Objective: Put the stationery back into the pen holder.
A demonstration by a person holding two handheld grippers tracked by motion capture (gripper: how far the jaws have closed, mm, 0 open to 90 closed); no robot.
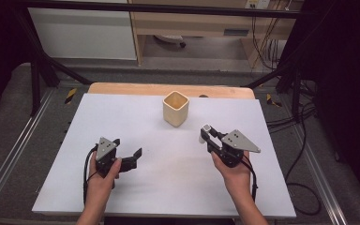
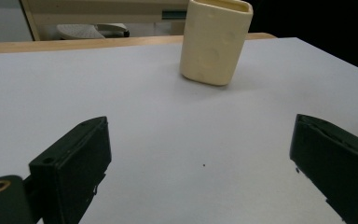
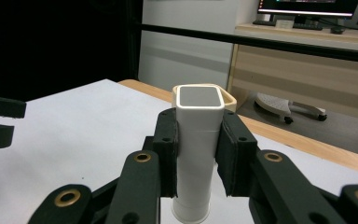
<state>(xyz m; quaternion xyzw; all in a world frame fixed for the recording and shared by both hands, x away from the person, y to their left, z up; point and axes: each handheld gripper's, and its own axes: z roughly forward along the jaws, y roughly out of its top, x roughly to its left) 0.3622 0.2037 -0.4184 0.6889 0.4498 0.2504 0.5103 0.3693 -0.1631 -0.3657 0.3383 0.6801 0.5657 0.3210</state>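
1. The left gripper is held low over the white table, jaws spread wide and empty; it is best kept clear, well apart from the cup.
2. The cream cup stands upright near the far edge, mouth up.
3. The white tube is pinched between the pads of the right gripper, near the cup. Its long axis is upright, open end up; it should probably be kept vertical and lifted above the rim before lowering.
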